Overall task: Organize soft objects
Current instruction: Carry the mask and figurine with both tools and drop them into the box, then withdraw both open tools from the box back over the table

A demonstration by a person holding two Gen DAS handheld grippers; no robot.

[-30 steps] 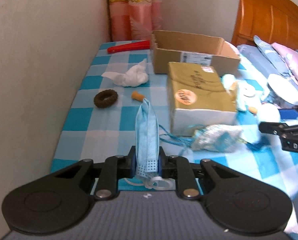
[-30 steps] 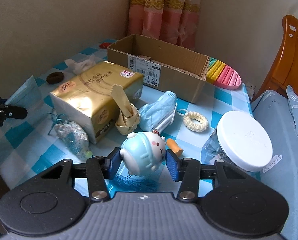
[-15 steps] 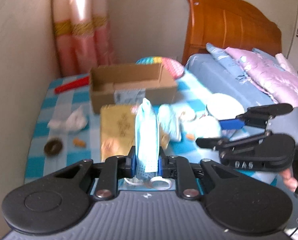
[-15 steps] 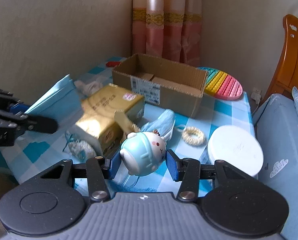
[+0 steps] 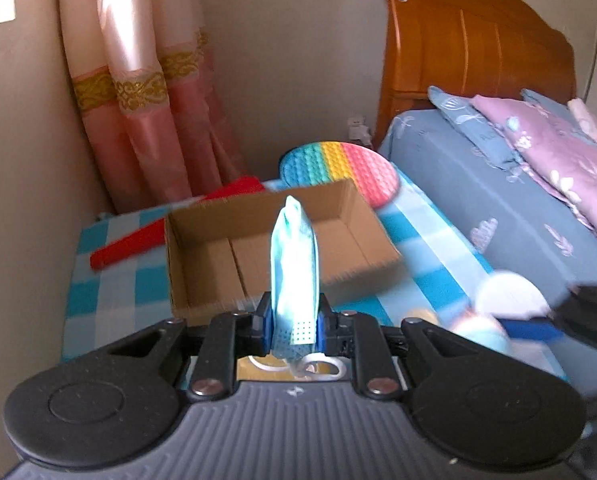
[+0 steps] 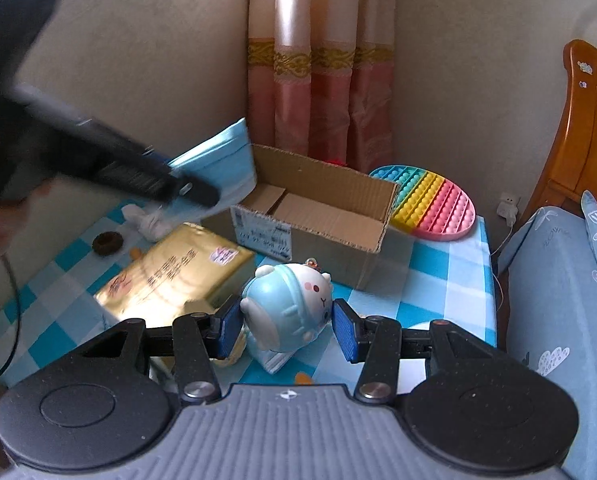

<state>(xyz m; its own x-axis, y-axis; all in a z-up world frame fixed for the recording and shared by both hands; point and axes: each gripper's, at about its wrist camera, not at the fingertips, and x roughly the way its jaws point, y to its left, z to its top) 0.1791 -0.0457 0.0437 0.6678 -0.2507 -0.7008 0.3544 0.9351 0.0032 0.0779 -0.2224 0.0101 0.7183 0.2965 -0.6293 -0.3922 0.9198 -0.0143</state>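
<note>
The left gripper (image 5: 294,322) pinches a folded blue face mask (image 5: 294,264) that stands upright between its pads. The open cardboard box (image 5: 274,248) lies straight ahead and below it, long axis running crosswise. The right gripper (image 6: 286,322) clamps a pale-blue plush keychain toy (image 6: 288,308); the box sits farther ahead, so the left looks nearer.

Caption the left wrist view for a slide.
Left gripper carries a folded blue face mask toward the open cardboard box.
</note>
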